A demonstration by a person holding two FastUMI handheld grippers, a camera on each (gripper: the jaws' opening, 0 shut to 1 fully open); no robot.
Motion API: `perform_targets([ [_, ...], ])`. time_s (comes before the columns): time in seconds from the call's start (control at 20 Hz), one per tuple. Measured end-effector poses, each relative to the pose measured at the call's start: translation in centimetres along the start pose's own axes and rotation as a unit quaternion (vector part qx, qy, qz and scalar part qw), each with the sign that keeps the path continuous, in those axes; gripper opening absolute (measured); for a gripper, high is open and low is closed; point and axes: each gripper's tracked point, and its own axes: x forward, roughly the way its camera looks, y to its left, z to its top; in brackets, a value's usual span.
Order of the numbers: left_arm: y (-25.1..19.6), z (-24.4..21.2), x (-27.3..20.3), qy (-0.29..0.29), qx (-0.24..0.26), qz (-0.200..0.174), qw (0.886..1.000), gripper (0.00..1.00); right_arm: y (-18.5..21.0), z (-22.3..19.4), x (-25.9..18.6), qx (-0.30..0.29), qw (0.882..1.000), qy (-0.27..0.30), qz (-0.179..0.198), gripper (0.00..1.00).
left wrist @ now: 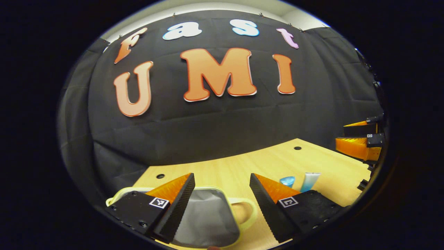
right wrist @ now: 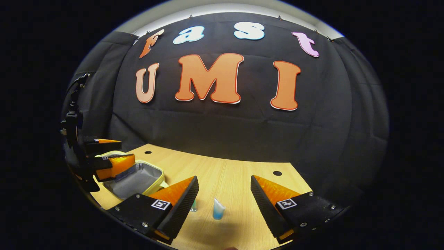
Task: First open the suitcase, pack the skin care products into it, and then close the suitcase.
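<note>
A small pale-yellow suitcase (left wrist: 208, 215) lies open on the wooden table (left wrist: 242, 166), its grey lining showing. My left gripper (left wrist: 222, 180) hangs open just above it, nothing between the fingers. Right of it lie a blue tube (left wrist: 287, 181) and a white-and-blue tube (left wrist: 309, 182). In the right gripper view the open suitcase (right wrist: 135, 178) sits at the left with the left gripper (right wrist: 111, 154) over it. My right gripper (right wrist: 224, 182) is open above a blue tube (right wrist: 218, 209); a second item (right wrist: 193, 205) is partly hidden behind its left finger.
The black cloth wall closes the table's far side. Round holes (left wrist: 297, 148) dot the tabletop near the back edge. The right gripper (left wrist: 359, 139) shows at the far right in the left gripper view. Bare wood lies between suitcase and tubes.
</note>
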Motion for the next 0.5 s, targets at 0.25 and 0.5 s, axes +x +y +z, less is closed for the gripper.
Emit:
perform_targets([
  [0.25, -6.5, -2.5, 2.7, 0.024, 0.0, -0.079, 0.997, 0.99, -1.0, -1.4, 0.0, 0.004, 1.0, 0.02, -0.02, 0.96],
  [0.5, -10.4, -5.3, 5.2, 0.052, 0.003, -0.117, 0.992, 0.99, -1.6, -2.5, 0.1, -0.002, 0.999, 0.034, -0.03, 0.96],
])
